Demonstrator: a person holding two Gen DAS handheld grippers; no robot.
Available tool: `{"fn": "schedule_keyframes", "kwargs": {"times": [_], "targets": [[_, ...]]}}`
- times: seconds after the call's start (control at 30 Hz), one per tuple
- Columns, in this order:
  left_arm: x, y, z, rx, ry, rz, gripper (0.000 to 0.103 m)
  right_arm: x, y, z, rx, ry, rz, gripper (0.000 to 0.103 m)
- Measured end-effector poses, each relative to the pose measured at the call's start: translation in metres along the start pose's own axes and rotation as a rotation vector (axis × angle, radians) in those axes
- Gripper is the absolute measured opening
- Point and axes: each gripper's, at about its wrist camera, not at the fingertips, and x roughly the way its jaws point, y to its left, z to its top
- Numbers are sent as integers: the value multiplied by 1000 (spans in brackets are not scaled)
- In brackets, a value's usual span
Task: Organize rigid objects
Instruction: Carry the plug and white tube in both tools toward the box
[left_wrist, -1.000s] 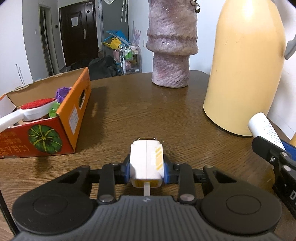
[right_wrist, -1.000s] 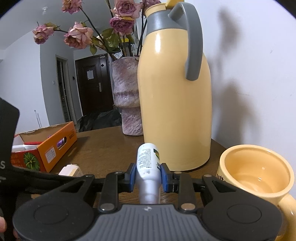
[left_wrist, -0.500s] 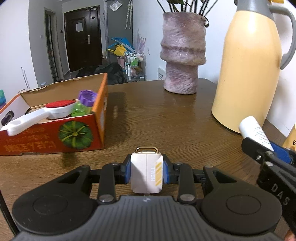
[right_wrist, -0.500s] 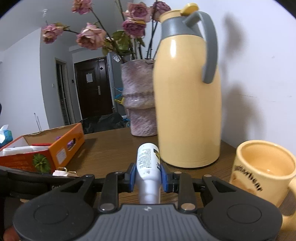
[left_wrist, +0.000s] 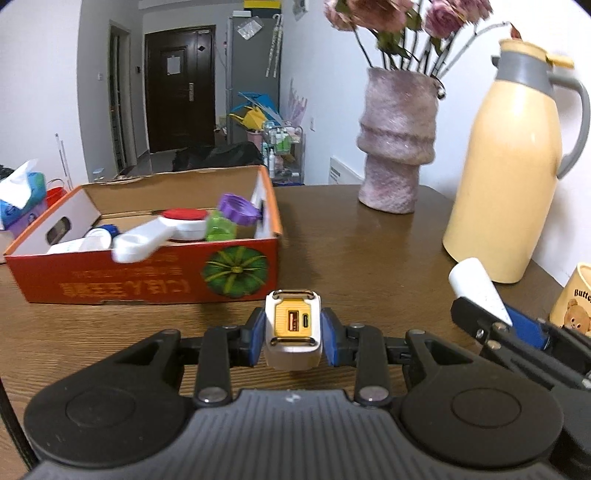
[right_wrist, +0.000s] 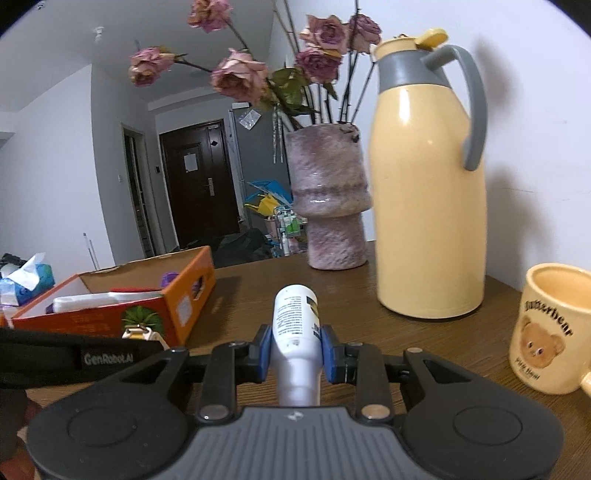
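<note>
The desk (left_wrist: 369, 251) is a dark wooden top, and it carries everything here. Largest on it is the orange cardboard box (left_wrist: 147, 273), open at the top, standing toward the desk's left side and already holding a white scoop-like piece with a red disc, a purple cap and a green item. Toward the right edge, against the wall, stand the yellow thermos jug (right_wrist: 428, 206), the mottled pink vase (right_wrist: 328, 206) of dried roses beside it, and the bear mug (right_wrist: 550, 328) nearest the right corner.

Both hands are loaded. The left tool (left_wrist: 293, 330) is clamped on a small white charger block (left_wrist: 293, 328), its yellow port face turned toward the camera, held above the desk just in front of the box's near wall. The right tool (right_wrist: 295, 352) grips a white tube (right_wrist: 295, 321) by its body, cap end toward the camera, held over the desk's middle, well apart from the box.

The step in hand looks like carrying both items to the box. To do it well, lift each one clear of the near wall before moving over the opening, aim for the free space beside the scoop rather than on it, bring the hands in one after the other so the tools do not collide, and let go only once low inside.
</note>
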Motion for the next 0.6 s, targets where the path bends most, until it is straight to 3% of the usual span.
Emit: {"fn": "schedule_keyframes", "kwargs": {"times": [0.6], "targets": [[-44, 93, -5, -85, -50, 53, 33, -16, 89, -15, -11, -5, 80, 27]]}}
